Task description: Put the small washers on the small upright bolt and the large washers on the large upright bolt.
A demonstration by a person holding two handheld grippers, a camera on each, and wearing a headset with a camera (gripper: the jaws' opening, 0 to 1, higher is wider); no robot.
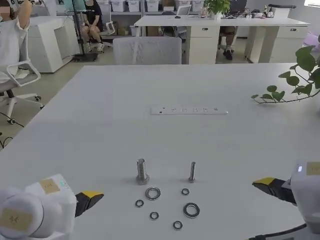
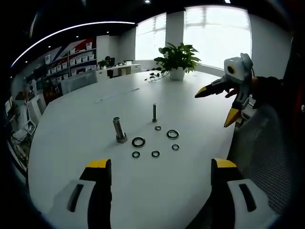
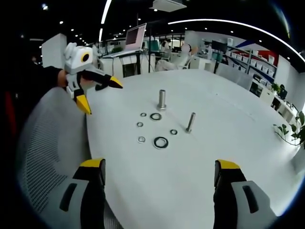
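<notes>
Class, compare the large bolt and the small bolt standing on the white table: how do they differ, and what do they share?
The large bolt has a thick shank; the small bolt has a thin one. The large bolt rests on a broad head; the small bolt's head is narrow. In the head view the large bolt stands left of the small bolt. Both are grey metal, upright on the table, shanks bare.

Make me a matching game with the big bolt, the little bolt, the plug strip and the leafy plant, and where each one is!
Things:
1. big bolt
2. little bolt
3. plug strip
4. leafy plant

Places, in the head view:
A. at the right edge of the table
B. upright, left of the other bolt
C. lying flat, beyond both bolts
D. upright, right of the other bolt

Pairs: 1-B, 2-D, 3-C, 4-A.
</notes>
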